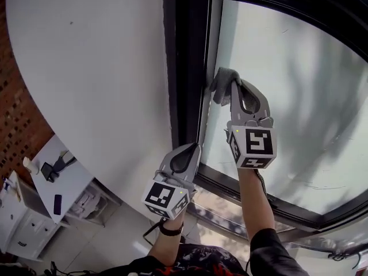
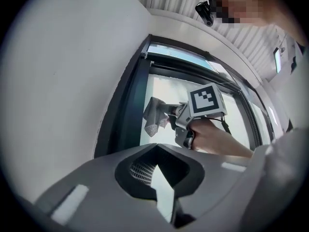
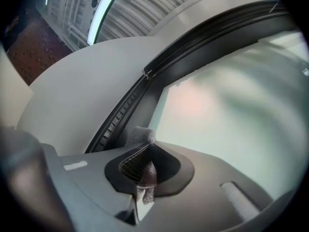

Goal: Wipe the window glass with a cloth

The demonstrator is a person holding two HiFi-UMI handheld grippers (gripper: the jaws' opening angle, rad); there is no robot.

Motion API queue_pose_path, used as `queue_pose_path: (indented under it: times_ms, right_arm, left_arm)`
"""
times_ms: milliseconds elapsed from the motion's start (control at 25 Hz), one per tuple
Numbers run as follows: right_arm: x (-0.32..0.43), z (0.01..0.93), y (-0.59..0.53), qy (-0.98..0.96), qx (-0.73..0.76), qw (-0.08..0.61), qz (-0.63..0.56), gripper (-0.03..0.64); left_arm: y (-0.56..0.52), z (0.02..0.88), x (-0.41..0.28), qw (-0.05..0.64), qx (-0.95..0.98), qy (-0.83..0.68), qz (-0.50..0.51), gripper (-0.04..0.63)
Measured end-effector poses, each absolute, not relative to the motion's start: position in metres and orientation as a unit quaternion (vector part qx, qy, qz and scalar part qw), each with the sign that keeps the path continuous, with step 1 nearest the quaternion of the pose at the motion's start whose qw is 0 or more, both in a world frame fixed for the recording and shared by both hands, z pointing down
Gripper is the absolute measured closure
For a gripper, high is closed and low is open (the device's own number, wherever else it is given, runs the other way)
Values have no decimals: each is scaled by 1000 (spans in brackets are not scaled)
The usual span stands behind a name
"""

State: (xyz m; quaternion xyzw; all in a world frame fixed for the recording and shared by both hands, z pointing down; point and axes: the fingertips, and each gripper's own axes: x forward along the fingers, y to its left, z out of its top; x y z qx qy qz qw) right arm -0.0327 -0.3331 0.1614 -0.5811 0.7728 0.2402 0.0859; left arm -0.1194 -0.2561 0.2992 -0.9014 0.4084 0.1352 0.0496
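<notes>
Left arm: bare forearm coming up from the near edge of the head view, with a black wristband on the wrist.
Left gripper: the grey plastic left gripper with its marker cube sits low and to the left of the other one. Its own view shows the jaws closed tip to tip with nothing in them. The tips point up at the frame, but I honestly can't tell if they touch it.
Right gripper: the grey plastic right gripper is held higher and further out, just to the right. Its jaws are clamped down on the cloth.
Cloth: a crumpled grey textured cloth is pinched between the right gripper's jaws, with a tuft poking out past the tips. It sits at the far left edge of the pane, just beside the frame and right up against the glass by the look of it. From the left gripper view it hangs off those tips in front of the pane.
Glass: the pale, milky window glass fills the right side, with a few thin marks low on the right.
Frame: a dark window frame runs up the left edge of the glass and along the near edge.
Wall: a smooth white wall is left of the frame.
Way off left: a red brick wall, and a white desk with a few small dark bits on it.
</notes>
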Motion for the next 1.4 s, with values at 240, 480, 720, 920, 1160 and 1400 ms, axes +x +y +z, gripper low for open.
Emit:
queue_pose_path:
  times_ms: [240,480,720,920,1160,1400]
  right_arm:
    - [104,172,-269,690,-673,79,256,600]
    - [273,179,-162,555,-784,33,278,600]
    - [476,199,-40,395,-889,-21,231,600]
    - [554,203,21,306,-930,-38,200,600]
    - [466,193,-54,478,-851,11,215,600]
    - [260,191,-140,709,-633,49,307,601]
  left_arm:
    - [-266,298,-37,42,-938,317,135,578]
    - [-235,296,80,33,-969,212,122,578]
    - [-187,285,168,48,-981,137,128,578]
    - [-178,283,188,53,-981,135,127,578]
    - [-189,278,160,65,-974,175,130,578]
    - [-218,287,80,58,-958,248,135,578]
